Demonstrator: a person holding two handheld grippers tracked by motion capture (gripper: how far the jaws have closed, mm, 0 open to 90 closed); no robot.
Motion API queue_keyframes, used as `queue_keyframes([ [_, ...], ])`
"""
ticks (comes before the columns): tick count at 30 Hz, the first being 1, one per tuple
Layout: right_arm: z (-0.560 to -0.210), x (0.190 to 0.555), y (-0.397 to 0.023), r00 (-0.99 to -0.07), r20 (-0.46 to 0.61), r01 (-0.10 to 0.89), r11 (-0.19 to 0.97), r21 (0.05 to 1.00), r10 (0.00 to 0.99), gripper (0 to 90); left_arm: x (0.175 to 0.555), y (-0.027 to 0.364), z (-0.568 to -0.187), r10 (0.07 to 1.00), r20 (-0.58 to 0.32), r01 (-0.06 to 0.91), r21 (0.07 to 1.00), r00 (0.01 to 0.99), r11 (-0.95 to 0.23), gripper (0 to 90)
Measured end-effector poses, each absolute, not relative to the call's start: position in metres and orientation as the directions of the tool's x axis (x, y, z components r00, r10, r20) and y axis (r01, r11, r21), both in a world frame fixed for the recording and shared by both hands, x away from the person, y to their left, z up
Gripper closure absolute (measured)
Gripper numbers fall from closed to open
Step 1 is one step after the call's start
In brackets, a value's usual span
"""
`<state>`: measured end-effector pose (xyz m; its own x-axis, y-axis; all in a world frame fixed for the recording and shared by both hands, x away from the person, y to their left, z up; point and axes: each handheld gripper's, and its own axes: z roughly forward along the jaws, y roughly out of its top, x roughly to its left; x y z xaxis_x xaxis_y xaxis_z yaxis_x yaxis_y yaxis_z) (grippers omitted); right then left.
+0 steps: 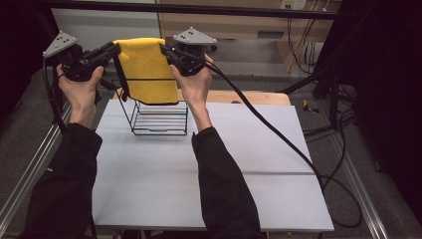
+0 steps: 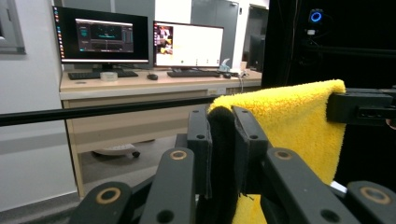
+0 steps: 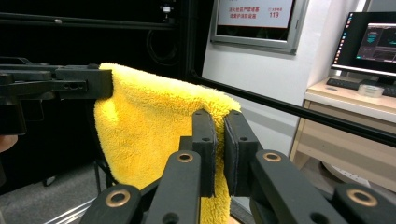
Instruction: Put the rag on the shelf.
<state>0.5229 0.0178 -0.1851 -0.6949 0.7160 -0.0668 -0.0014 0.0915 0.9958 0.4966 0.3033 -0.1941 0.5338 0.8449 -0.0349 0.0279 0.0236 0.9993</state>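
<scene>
The yellow towel (image 1: 147, 69) hangs spread between the left gripper (image 1: 112, 50) and right gripper (image 1: 165, 51), each clamped on an upper corner, just above the black wire rack (image 1: 158, 119). If one corner slips, the cloth may fall beside the rack, or its lower edge may catch a wire. The white table (image 1: 209, 184) gives free room in front

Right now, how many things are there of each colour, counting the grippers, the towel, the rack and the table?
Black: 3, the left gripper, the right gripper and the wire rack
Yellow: 1, the towel held up between the two grippers
White: 1, the table
Total: 5
</scene>
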Motion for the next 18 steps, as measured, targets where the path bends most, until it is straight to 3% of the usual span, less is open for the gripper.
queue_keyframes([
  [18, -0.196, 0.499, 0.02, -0.714, -0.11, -0.004, 0.153, 0.988, 0.691, 84.2, 0.471, 0.309, -0.211, 0.839, -0.008, 0.059, 0.998, 0.544, -0.029, 78.1],
])
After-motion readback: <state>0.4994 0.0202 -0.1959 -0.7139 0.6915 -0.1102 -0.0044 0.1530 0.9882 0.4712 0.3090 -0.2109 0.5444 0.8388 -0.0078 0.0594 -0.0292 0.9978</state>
